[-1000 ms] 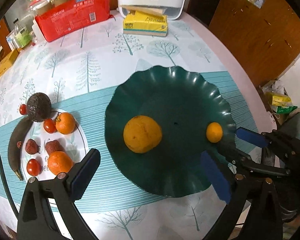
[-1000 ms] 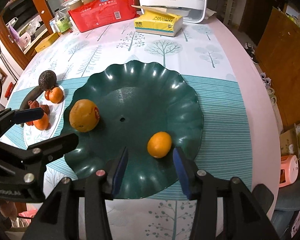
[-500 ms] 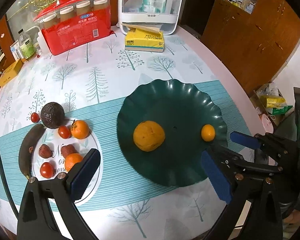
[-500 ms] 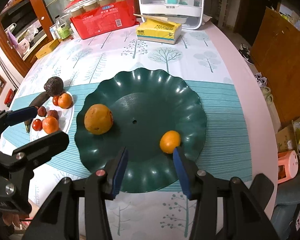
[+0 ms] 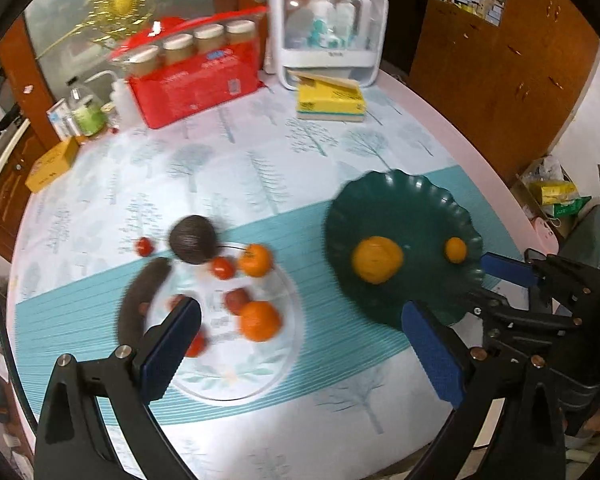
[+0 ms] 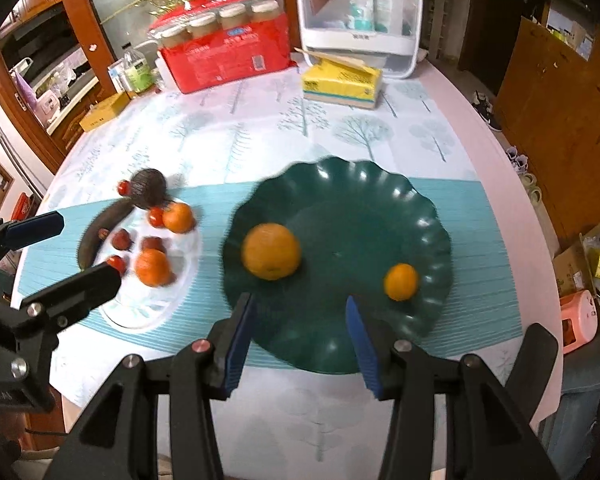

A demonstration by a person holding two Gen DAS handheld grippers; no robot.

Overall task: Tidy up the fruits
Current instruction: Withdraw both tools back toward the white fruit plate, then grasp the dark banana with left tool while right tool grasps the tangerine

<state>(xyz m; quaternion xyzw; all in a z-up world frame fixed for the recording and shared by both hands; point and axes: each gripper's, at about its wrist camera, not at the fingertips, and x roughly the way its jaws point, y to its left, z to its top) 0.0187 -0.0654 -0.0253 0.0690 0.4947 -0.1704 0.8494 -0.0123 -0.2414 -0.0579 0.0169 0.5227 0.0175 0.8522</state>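
A dark green scalloped plate [image 6: 380, 208] [image 5: 400, 200] holds a large orange [image 6: 271, 251] [image 5: 376, 259] and a small orange [image 6: 400, 281] [image 5: 455, 249]. A white plate [image 5: 236, 380] [image 6: 148, 312] to its left carries two tangerines [image 5: 260, 320], cherry tomatoes and small dark red fruits. An avocado [image 5: 193, 239] and a dark banana [image 5: 140, 296] lie at its far and left rims. My left gripper [image 5: 300, 352] is open and empty above the white plate's near side. My right gripper [image 6: 300, 338] is open and empty over the green plate's near rim.
At the table's back stand a red pack of jars [image 5: 196, 80], a white storage box [image 5: 324, 40], a yellow tissue pack [image 5: 330, 100], small bottles [image 5: 84, 116] and a yellow carton [image 5: 52, 164]. The table's right edge drops off toward wooden cabinets [image 6: 560, 120].
Both grippers have pulled back and up from the green plate. The left gripper has swung left, over the white plate. The small orange stays on the green plate.
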